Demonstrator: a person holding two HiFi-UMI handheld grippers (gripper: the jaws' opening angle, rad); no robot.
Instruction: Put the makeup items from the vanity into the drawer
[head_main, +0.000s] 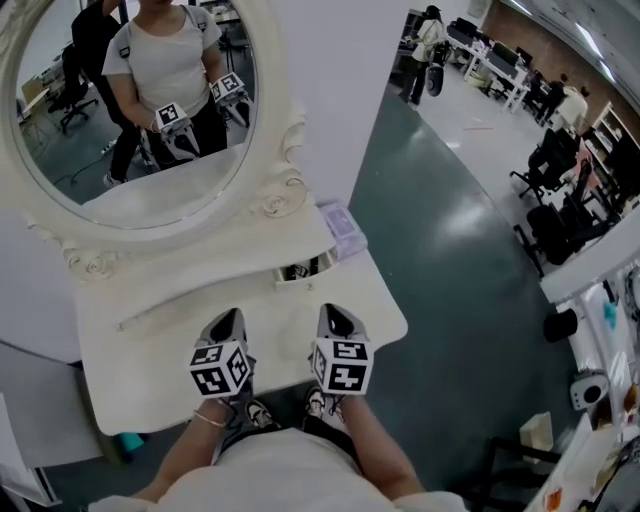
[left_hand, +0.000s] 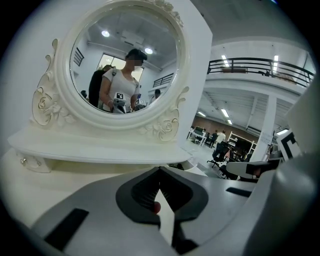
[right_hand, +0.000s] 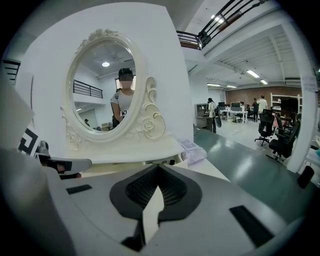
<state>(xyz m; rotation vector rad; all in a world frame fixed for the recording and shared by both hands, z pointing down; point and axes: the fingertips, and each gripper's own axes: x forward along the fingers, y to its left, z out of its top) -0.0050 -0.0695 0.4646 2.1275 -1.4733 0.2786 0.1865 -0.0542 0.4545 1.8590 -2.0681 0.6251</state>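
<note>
While I'm hovering here, left gripper (head_main: 229, 320): jaws pinched together with nothing clamped that I can make out. There's a tiny reddish spot at the seam in its own view, no clue what it is.
right gripper (head_main: 335, 312): jaws fully closed too, empty, lower middle of the frame just right of the other one.
desk (head_main: 140, 360): bare cream top under both grippers, nothing on it to grab.
lilac box (head_main: 342, 232): the only makeup-ish thing I can spot, on the right end of the shelf (head_main: 200, 250) under the mirror (head_main: 140, 100), close to the shelf's edge.
drawer (head_main: 300, 271): little one just below the shelf, just left of the box. It looks pulled out a bit with dark bits inside, too small to name.
step: I'd say reaching for the box, not begun yet.
how I'd do it: go with the right gripper since it's nearer. Spread the jaws wide before moving in, come in level from the front, and squeeze gently, as it looks like thin clear plastic.
watch out: a nudge could push the box off onto the floor, and the carved mirror frame sits close above.
drop: short hop left. If the drawer gap is tight, pull it out with the left gripper first.
</note>
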